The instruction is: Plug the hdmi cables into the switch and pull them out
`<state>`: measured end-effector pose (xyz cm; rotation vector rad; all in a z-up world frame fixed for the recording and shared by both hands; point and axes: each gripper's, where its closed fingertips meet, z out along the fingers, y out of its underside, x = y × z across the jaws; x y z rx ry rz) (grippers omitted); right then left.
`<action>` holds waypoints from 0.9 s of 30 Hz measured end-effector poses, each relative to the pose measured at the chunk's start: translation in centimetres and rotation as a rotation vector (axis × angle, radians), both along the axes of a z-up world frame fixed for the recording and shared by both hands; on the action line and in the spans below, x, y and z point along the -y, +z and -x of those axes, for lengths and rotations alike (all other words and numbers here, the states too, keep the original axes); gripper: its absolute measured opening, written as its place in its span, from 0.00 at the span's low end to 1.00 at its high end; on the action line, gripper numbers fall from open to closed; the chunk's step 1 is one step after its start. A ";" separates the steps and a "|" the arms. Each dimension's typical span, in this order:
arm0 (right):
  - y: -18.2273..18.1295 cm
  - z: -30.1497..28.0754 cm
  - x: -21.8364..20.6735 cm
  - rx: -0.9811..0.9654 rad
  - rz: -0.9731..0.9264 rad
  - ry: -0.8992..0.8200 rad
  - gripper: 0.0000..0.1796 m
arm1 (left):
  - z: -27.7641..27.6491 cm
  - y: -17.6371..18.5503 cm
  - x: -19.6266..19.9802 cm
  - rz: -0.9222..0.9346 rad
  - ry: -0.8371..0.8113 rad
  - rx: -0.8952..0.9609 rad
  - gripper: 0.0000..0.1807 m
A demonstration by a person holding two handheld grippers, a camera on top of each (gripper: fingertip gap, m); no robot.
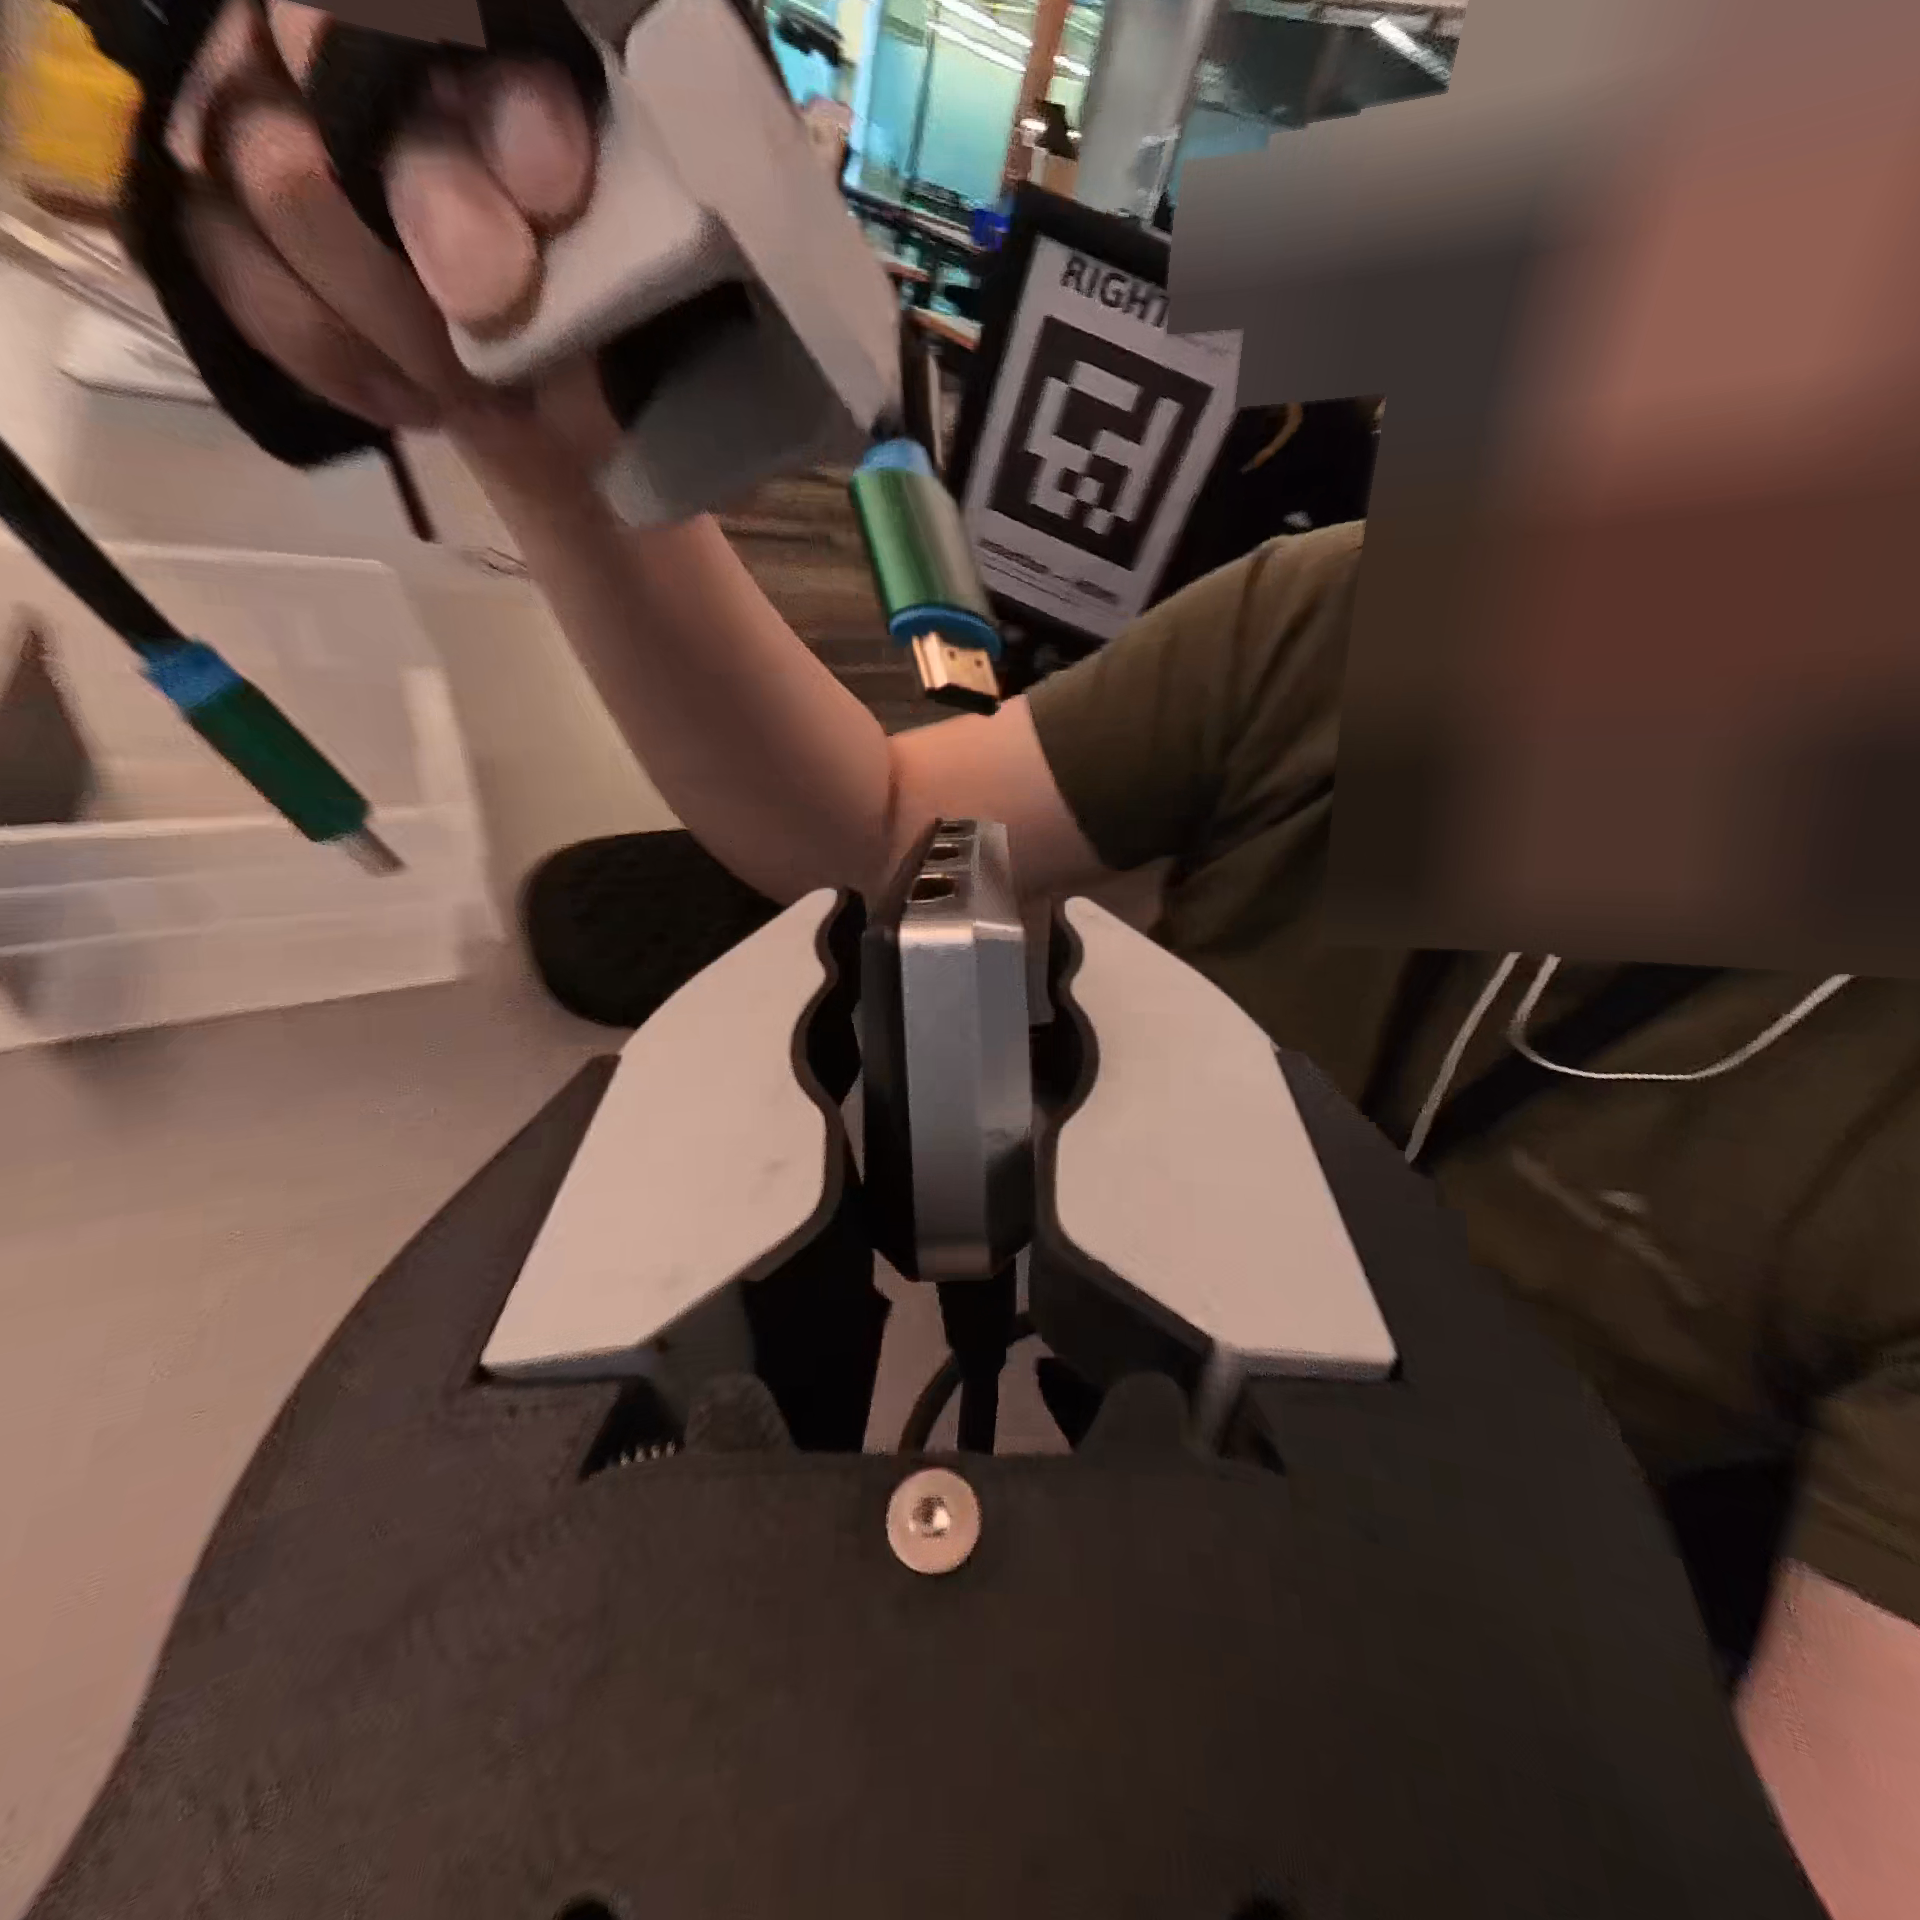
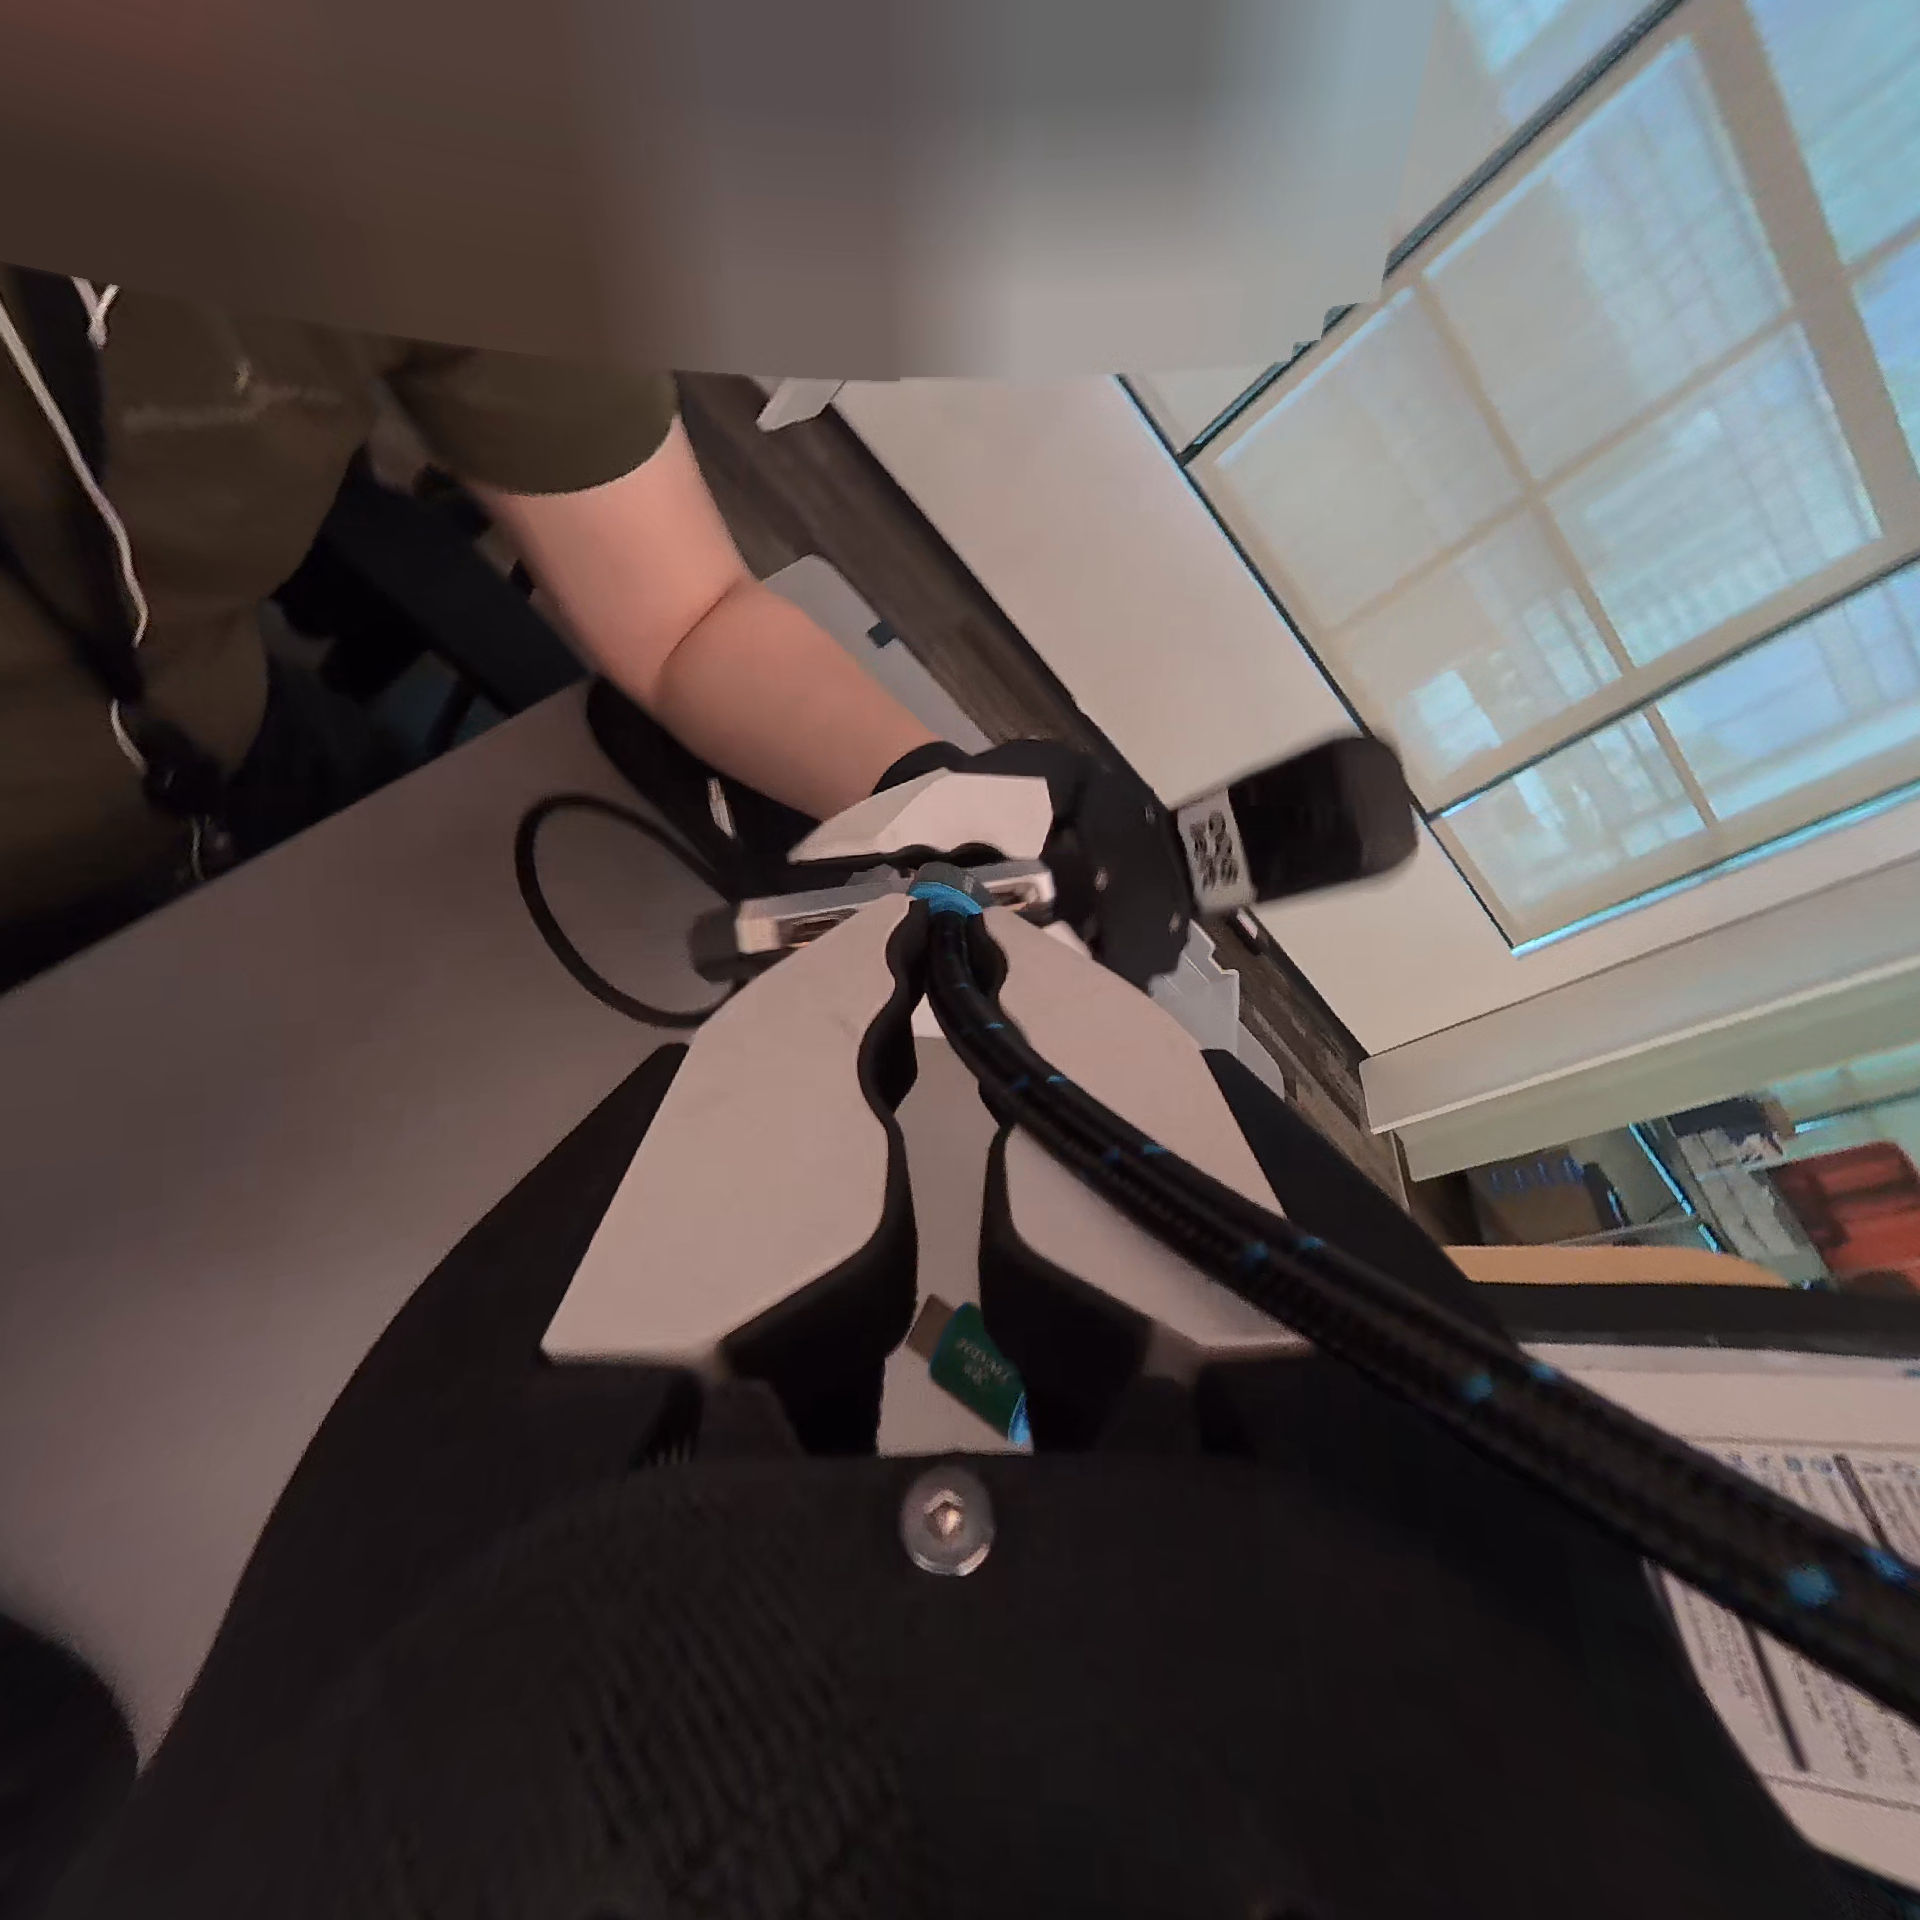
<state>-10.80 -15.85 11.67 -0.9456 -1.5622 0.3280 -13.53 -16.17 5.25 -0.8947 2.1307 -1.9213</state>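
The left gripper (image 1: pixel 940 997) clamps the switch (image 1: pixel 951 1081) upright while the right gripper (image 2: pixel 940 925), closed on a cable (image 2: pixel 1143 1153), holds its plug (image 1: pixel 925 561) above the ports, likely needing alignment before insertion.

white sign (image 1: pixel 1096 436): printed word, square code | green plug (image 2: pixel 971 1369): small lettering | sheet (image 2: pixel 1787 1590): print

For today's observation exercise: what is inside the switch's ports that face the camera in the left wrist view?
The three ports on the switch look empty, with no plug seated. Their depths are too dark to see, and the left gripper covers the sides.
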 end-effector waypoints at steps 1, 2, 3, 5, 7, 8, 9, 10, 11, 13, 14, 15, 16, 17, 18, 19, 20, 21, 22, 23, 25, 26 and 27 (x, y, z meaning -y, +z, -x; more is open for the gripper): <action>-0.2 0.0 0.1 0.011 -0.009 0.010 0.04 | 0.0 -0.5 0.4 0.025 -0.036 -0.044 0.18; -0.5 0.0 0.3 0.022 -0.013 0.027 0.04 | 0.0 -1.0 0.8 0.047 -0.066 -0.084 0.18; -0.8 0.0 0.4 0.037 -0.013 0.042 0.04 | 0.0 -1.4 1.2 0.073 -0.099 -0.121 0.18; -1.5 -0.1 0.4 0.060 -0.003 0.061 0.04 | 0.2 -2.0 1.9 0.124 -0.170 -0.180 0.18; -2.1 -0.2 0.3 0.076 0.032 0.074 0.04 | 0.6 -2.1 2.5 0.159 -0.230 -0.206 0.18; -2.4 -0.3 0.2 0.082 0.054 0.082 0.04 | 0.8 -2.2 2.7 0.170 -0.254 -0.215 0.18; -2.7 -0.3 0.1 0.083 0.068 0.090 0.04 | 1.0 -2.3 2.9 0.172 -0.276 -0.231 0.18; -2.8 -0.3 0.1 0.082 0.081 0.100 0.04 | 1.3 -2.6 3.1 0.171 -0.297 -0.250 0.18; -3.0 -0.2 -0.1 0.082 0.091 0.106 0.04 | 1.5 -2.8 3.3 0.169 -0.312 -0.266 0.18; -3.4 0.0 -0.3 0.088 0.105 0.115 0.04 | 1.5 -3.0 3.5 0.176 -0.326 -0.293 0.18; -3.6 0.1 -0.2 0.100 0.116 0.124 0.04 | 1.6 -3.0 3.6 0.192 -0.338 -0.301 0.18; -3.9 0.3 -0.2 0.111 0.120 0.128 0.04 | 1.7 -2.8 3.6 0.211 -0.355 -0.311 0.18; -4.1 0.4 -0.3 0.120 0.126 0.131 0.04 | 1.9 -2.6 3.7 0.222 -0.371 -0.313 0.18; -4.3 0.5 -0.2 0.131 0.136 0.138 0.04 | 2.0 -2.6 3.7 0.225 -0.379 -0.311 0.18; -4.5 0.7 -0.1 0.138 0.141 0.143 0.04 | 2.1 -2.6 3.6 0.227 -0.379 -0.313 0.19; -4.5 0.8 -0.1 0.138 0.140 0.146 0.04 | 2.1 -2.6 3.6 0.228 -0.377 -0.318 0.19; -4.4 0.9 -0.1 0.137 0.138 0.150 0.04 | 2.1 -2.6 3.5 0.232 -0.378 -0.323 0.18; -4.5 1.0 -0.1 0.139 0.135 0.148 0.04 | 2.2 -2.6 3.4 0.238 -0.381 -0.326 0.19; -4.5 1.0 -0.2 0.142 0.132 0.143 0.04 | 2.2 -2.5 3.4 0.244 -0.381 -0.328 0.18; -4.5 1.0 -0.2 0.144 0.133 0.137 0.04 | 2.2 -2.5 3.3 0.248 -0.382 -0.329 0.18; -4.6 1.0 -0.2 0.148 0.129 0.134 0.04 | 2.2 -2.4 3.2 0.260 -0.386 -0.336 0.18; -4.5 1.0 -0.2 0.147 0.126 0.139 0.04 | 2.2 -2.3 3.2 0.272 -0.391 -0.343 0.19; -4.5 1.2 0.1 0.144 0.125 0.155 0.04 | 2.2 -2.2 3.3 0.286 -0.396 -0.355 0.19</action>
